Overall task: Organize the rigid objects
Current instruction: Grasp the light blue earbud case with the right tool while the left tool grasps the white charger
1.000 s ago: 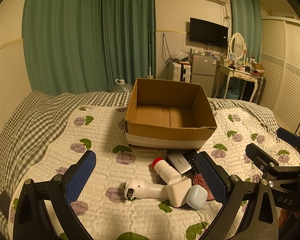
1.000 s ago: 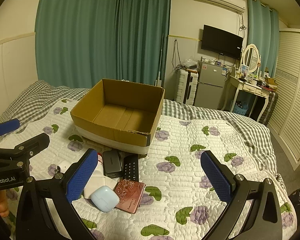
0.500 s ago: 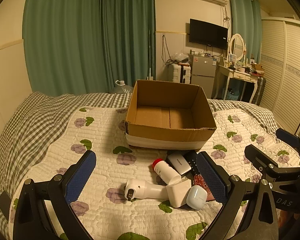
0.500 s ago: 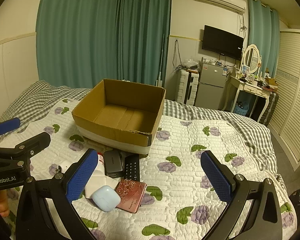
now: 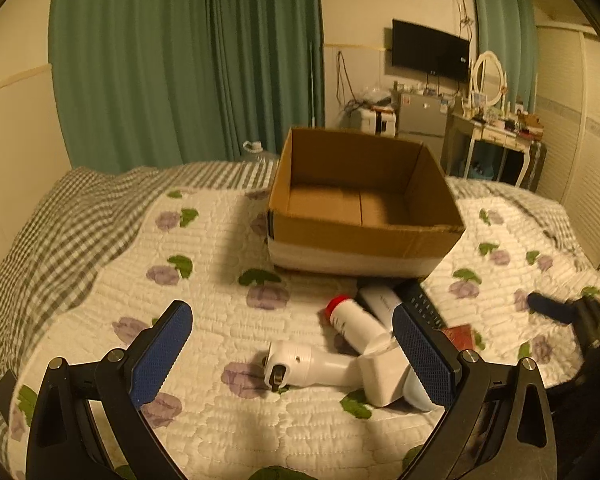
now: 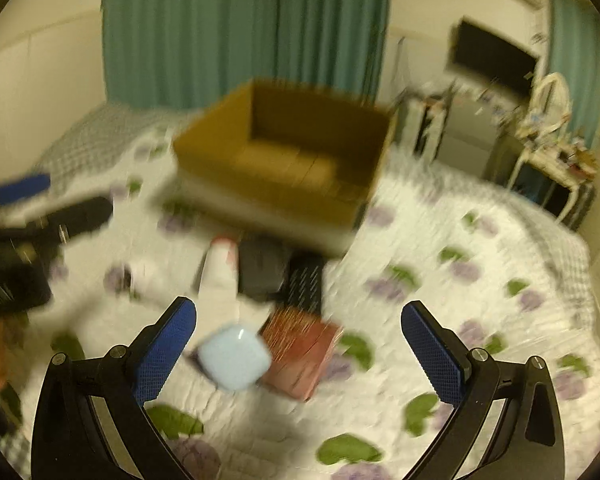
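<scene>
Cardboard forms the open box [image 5: 364, 216] set on the floral-quilted bed [image 5: 204, 280], and just before it a white handheld device [image 5: 320, 368], a red-capped bottle [image 5: 352, 324], a black remote [image 6: 306, 284] and a pale blue case [image 6: 234, 358] are clustered. Both the left gripper [image 5: 292, 356] and the right gripper [image 6: 300, 354] are held spread wide, nothing grasped.

The bed [image 5: 204, 300], under a floral quilt, carries an open cardboard box [image 5: 360, 204] and, just before it, a small clutter of white gadgets [image 5: 340, 360].
</scene>
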